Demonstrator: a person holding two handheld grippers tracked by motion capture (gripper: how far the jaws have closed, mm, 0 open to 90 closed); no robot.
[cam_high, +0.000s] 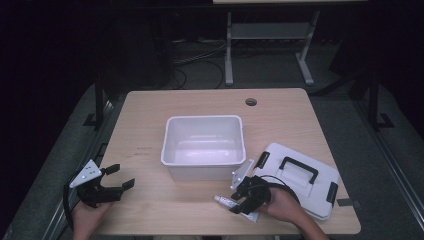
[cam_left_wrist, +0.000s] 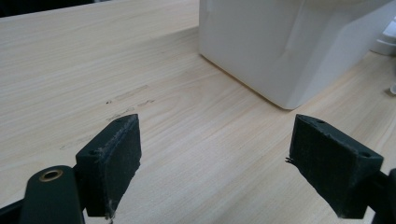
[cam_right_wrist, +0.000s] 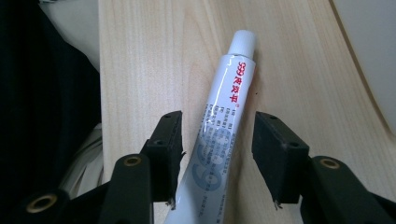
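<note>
A white ointment tube (cam_high: 222, 201) with red lettering and a white cap lies flat near the table's front edge, just in front of the white bin (cam_high: 202, 120). In the right gripper view the tube (cam_right_wrist: 231, 93) runs between my right gripper's (cam_right_wrist: 217, 149) black jaws; the left pad is at its edge and a gap remains on the other side, so the jaws are open around it. From above, my right gripper (cam_high: 239, 207) sits low over the tube's rear end. My left gripper (cam_high: 122, 176) rests at the front left, open, with bare wood between its jaws (cam_left_wrist: 215, 163).
The open white bin (cam_left_wrist: 261, 46) stands mid-table with nothing in it. Its white lid (cam_high: 300, 175), with black handle and latches, lies at the front right beside my right hand. A cable hole (cam_high: 251, 102) is near the far edge. Bare wood (cam_high: 145, 120) lies left of the bin.
</note>
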